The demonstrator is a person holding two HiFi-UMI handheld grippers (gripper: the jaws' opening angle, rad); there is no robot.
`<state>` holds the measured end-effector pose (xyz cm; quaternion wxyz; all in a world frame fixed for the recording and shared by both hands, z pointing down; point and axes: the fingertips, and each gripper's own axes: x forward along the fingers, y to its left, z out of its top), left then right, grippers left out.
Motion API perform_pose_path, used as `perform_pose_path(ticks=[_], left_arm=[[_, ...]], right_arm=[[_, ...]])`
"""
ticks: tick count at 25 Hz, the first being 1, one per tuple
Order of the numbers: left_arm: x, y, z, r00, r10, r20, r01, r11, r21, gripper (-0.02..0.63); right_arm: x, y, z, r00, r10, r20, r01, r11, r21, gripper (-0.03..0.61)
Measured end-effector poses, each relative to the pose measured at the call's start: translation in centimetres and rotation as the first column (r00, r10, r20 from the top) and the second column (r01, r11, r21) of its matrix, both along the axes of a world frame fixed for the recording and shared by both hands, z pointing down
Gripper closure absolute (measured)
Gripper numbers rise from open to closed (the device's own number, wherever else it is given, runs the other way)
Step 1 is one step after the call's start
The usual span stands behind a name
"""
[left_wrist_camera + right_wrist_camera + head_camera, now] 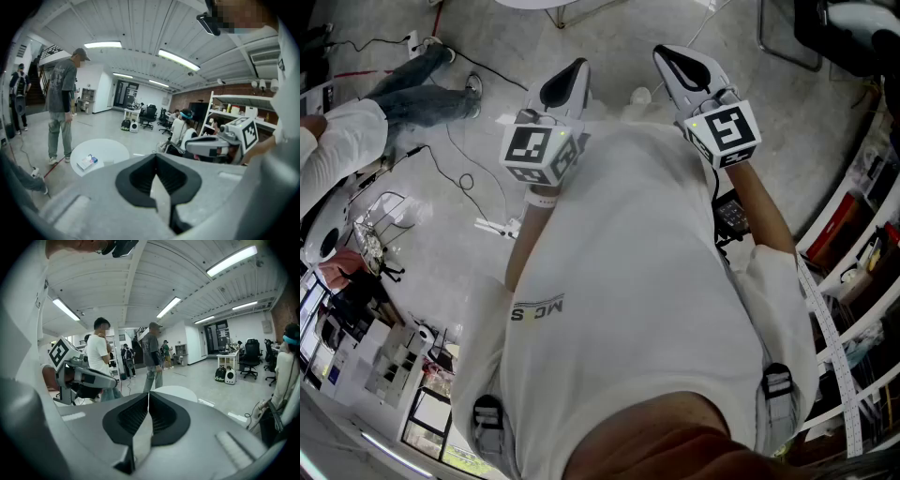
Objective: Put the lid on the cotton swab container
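Person's holding both up by the white cotton t-shirt (637,281). The grey plastic left gripper (567,80) and matching grey plastic right gripper (684,66) are each clenched tight, nothing between the jaws. A small flat white-and-blue box (87,161) sits on a round white table (105,149) across the room; can't tell if that's the cotton swab container.

Right gripper (686,67) grey, black jaws — white shirt (628,281).
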<state>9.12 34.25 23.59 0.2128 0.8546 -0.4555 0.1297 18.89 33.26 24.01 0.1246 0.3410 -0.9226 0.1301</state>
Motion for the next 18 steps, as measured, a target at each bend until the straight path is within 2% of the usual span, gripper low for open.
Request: perform_pose_path(ticks=[7,13,18], left_arm=[[0.7,0.6,0.1,1.000,-0.003,-0.003,0.003,1.000,0.002,0.612],[1.0,1.4,0.8,1.000,-0.006,0.013,0.007,1.000,-0.029,0.612],[1.1,0.6,1.6,1.000,-0.003,0.021,0.004,0.999,-0.047,0.612]], right_arm=[[0.1,0.5,0.3,1.000,-0.012,-0.011,0.012,1.000,0.001,0.588],[1.1,0.4,0.4,0.997,0.016,0.079,-0.013,0.999,-0.042,0.591],[0.7,-0.1,1.7,0.997,0.009,0.074,-0.004,0.998,-0.058,0.591]])
